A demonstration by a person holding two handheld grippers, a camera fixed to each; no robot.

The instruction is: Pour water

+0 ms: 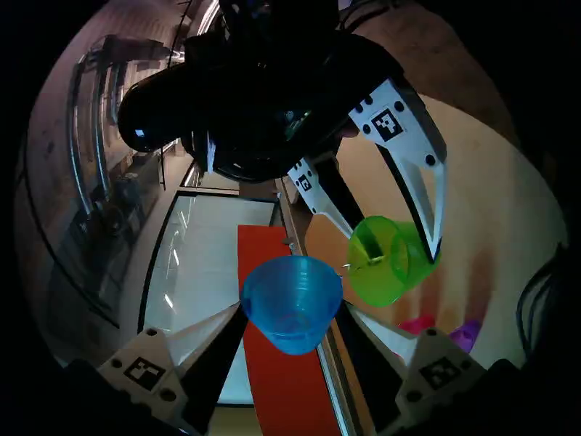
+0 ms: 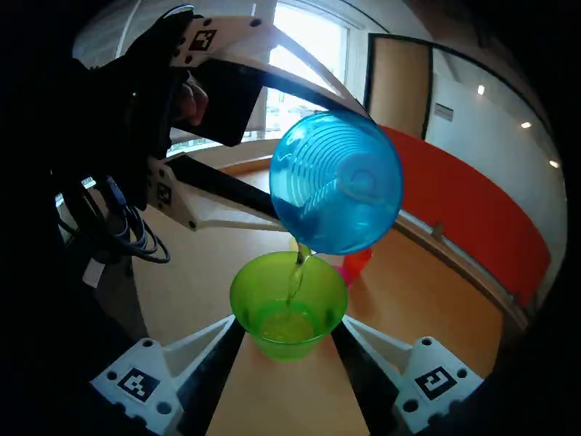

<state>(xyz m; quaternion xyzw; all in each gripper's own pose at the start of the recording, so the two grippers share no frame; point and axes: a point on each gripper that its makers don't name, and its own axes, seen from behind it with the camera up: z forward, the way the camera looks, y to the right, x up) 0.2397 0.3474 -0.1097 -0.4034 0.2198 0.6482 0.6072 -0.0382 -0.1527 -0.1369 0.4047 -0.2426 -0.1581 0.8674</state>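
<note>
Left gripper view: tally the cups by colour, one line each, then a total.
Blue cup: 1
Green cup: 1
Pink cup: 1
Purple cup: 1
Total: 4 cups

In the right gripper view, the upright cup [image 2: 289, 316] is sitting clamped between the fingers of the right gripper [image 2: 289, 325], over the table [image 2: 290, 396]. The tipped cup [image 2: 341, 182], pinched between the fingers of the left gripper [image 2: 327, 171] reaching in from the left, is hanging just above it with its lip over the lower mouth. Water [image 2: 296, 280] is running from that lip into the upright cup and pooling inside, while other cups [image 2: 357, 260] are standing on the table just behind.
</note>
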